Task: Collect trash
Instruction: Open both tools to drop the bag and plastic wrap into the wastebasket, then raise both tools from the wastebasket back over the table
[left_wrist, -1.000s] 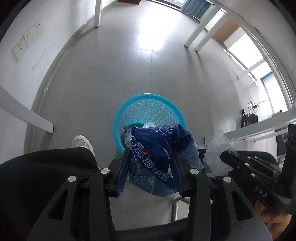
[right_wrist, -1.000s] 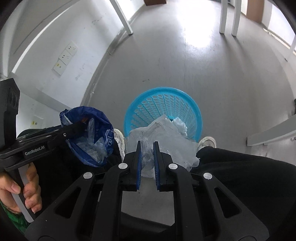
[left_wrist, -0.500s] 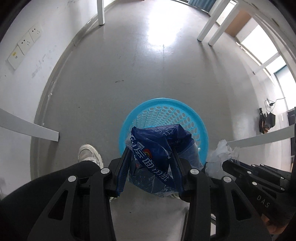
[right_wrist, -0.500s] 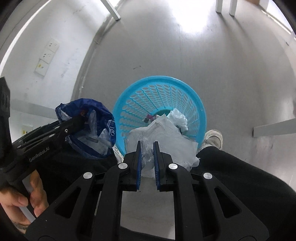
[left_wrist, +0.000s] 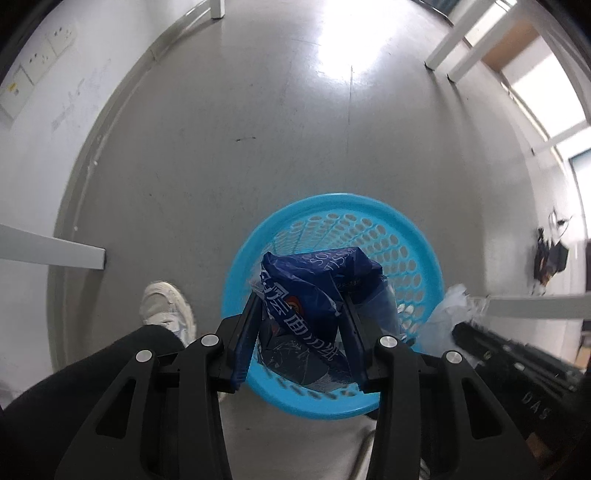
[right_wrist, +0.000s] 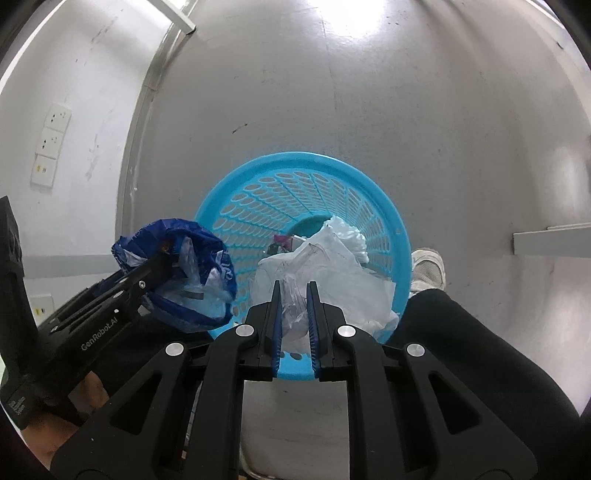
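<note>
A round blue mesh basket (left_wrist: 332, 201) stands on the grey floor right beneath both grippers. My left gripper (left_wrist: 300, 306) is shut on a crumpled dark blue tissue wrapper (left_wrist: 317, 273), which hangs over the basket's mouth. In the right wrist view that wrapper (right_wrist: 199, 306) sits at the left rim of the basket (right_wrist: 295, 158). My right gripper (right_wrist: 293, 291) points down into the basket with a crumpled clear-white plastic bag (right_wrist: 332, 273) between its blue pads. Its jaws are opening, and a thin fold of the bag is still caught between them.
Some trash (right_wrist: 284, 242) lies in the bottom of the basket. A person's white shoes (left_wrist: 166, 310) (right_wrist: 428, 269) and dark trouser legs flank it. A white wall with sockets (right_wrist: 53, 136) runs on the left. White table legs (left_wrist: 454, 51) stand farther off.
Both grippers have come down and forward over the basket, which now looks larger and lies under the held trash. The right jaws stand slightly wider than before.
</note>
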